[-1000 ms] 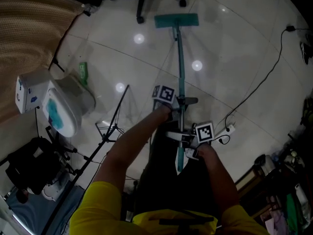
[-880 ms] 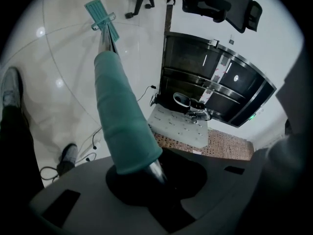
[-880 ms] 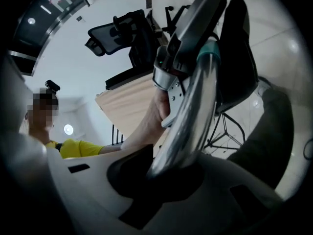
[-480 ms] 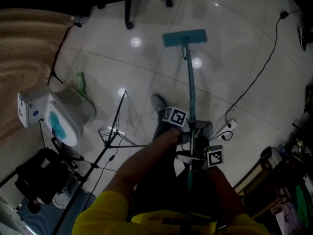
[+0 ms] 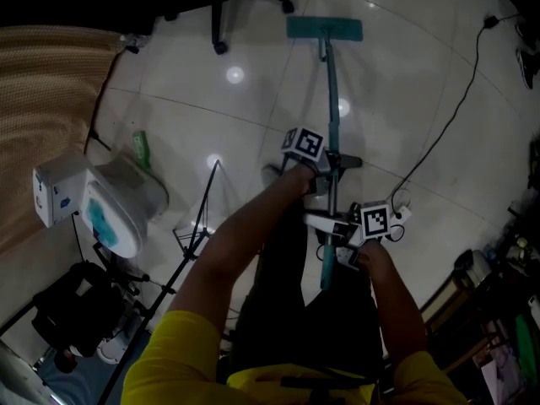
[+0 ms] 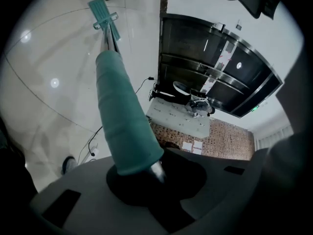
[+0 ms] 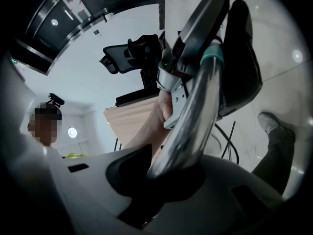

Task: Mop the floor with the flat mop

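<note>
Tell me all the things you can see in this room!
flat mop: one, teal, head on the floor ahead, handle in both grippers
office chair: one, black, top edge
cable: one, black, floor at right
mat: one, tan, left
appliance: one, white and blue, lower left
tripod: one, black, beside the appliance
floor: white glossy tiles, all around
left gripper: one, grey, shut on the mop handle, nearer the head
right gripper: one, grey, shut on the handle, nearer the person

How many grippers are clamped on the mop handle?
2. The left gripper holds the mop handle farther toward the mop head; the right gripper holds it closer to its upper end. Neither is hidden.
</note>
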The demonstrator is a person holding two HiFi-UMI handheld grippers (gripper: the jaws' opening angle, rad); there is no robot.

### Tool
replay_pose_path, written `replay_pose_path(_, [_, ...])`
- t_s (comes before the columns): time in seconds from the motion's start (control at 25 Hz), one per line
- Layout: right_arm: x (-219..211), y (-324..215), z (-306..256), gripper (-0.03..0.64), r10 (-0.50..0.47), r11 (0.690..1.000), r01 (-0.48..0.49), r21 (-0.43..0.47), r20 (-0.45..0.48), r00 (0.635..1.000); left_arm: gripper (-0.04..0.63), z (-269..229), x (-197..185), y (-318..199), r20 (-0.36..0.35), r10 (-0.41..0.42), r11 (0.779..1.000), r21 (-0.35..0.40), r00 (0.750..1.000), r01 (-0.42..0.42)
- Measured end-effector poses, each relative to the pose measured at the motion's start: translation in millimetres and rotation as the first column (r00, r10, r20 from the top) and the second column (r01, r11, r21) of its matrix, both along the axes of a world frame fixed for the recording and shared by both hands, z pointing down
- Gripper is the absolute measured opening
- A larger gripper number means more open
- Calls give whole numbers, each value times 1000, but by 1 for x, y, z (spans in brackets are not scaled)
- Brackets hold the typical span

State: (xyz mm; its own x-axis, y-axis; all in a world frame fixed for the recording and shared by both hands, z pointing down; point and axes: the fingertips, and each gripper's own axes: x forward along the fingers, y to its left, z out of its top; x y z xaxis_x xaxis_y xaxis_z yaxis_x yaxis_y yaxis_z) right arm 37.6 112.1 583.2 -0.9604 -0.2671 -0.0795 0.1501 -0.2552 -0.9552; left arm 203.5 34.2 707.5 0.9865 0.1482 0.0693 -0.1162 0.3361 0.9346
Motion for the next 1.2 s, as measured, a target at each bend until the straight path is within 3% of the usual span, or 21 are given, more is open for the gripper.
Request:
replay_pose_path(0.2, [14,89,-52,78,58,993,-57,-101,2,998,72,-43,15,111,-5,37,994,-101,999,-38])
replay_pose_path(0.32, [23,112,-45,76,15,995,-21,-103,-55,998,72,-46,28,134,-48,5,994,-109,999,-10])
replay_pose_path(0.48, [41,73,-4,72,-53,998,50,-31,-101,993,69,-16,39,76,-56,-76,994,-89,996,71])
replay_pose_path(0.6, [56,2,31,72,-53,998,56,18,-115,992,69,6,50,-4,-37,-54,998,-32,998,53])
replay_pose_path(0.8, [64,-98,56,72,-40,999,42,15,-119,992,71,30,64,-109,-34,-37,999,36,999,38])
replay_pose_path(0.92, [61,-116,63,64,6,1000,-3,30,-97,995,75,44,63,-122,10,-1,998,64,1000,1])
replay_pose_path(1.04, [62,-109,60,58,20,1000,-18,25,-77,997,74,44,64,-117,2,-18,998,67,1000,17])
replay_pose_path(1.2, [56,-41,33,59,-57,998,58,13,-49,997,69,26,59,-53,-8,-59,998,38,998,59])
